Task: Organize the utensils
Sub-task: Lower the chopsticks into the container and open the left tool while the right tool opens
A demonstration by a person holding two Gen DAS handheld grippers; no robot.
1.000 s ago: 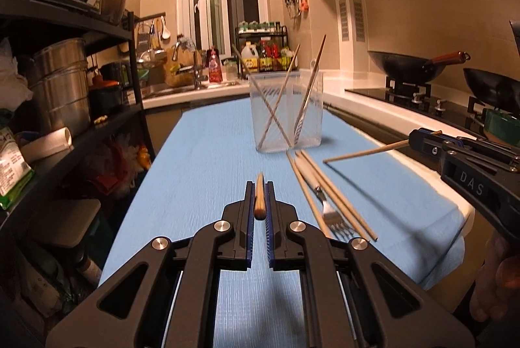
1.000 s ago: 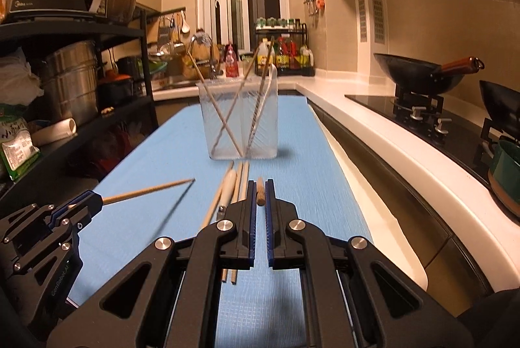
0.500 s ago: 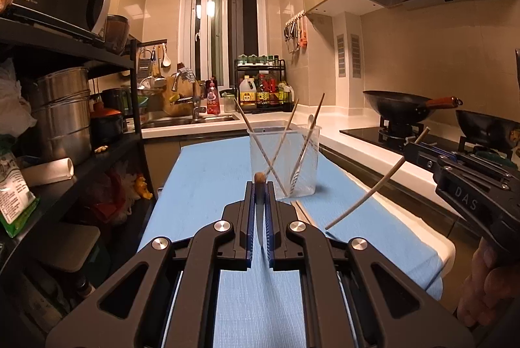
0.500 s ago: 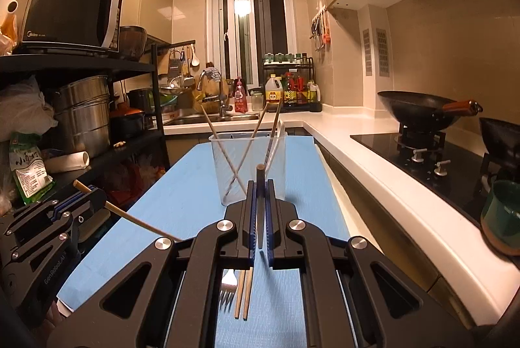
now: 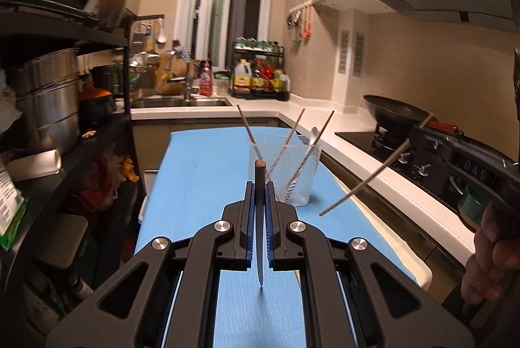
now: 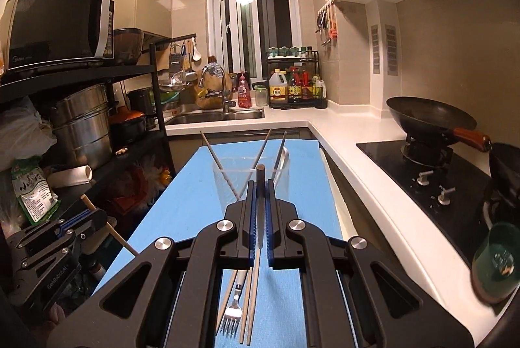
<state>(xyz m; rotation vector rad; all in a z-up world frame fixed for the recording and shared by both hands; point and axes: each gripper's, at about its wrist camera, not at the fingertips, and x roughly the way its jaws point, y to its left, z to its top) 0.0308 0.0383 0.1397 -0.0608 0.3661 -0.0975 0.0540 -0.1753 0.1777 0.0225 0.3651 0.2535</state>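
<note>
My left gripper (image 5: 259,185) is shut on a wooden chopstick (image 5: 260,172) that stands nearly upright between the pads, its tip hanging above the blue mat (image 5: 201,185). My right gripper (image 6: 259,185) is shut on a second chopstick (image 6: 260,175), held the same way. Just beyond both stands a clear container (image 6: 227,175) with several chopsticks and a spoon leaning inside. On the mat below the right gripper lie a fork (image 6: 232,312) and a pair of chopsticks (image 6: 252,292). The right gripper (image 5: 417,135) shows at the right edge of the left wrist view.
A white counter runs along the right with a hob, a black wok (image 6: 429,117) and a green mug (image 6: 497,263). A dark rack (image 6: 156,127) with steel pots and a microwave lines the left. A sink (image 6: 214,117) and bottles stand at the back.
Both grippers have risen from the mat, each with its chopstick. The chopsticks now stand steeper in the jaws, and the container sits lower in both views.
</note>
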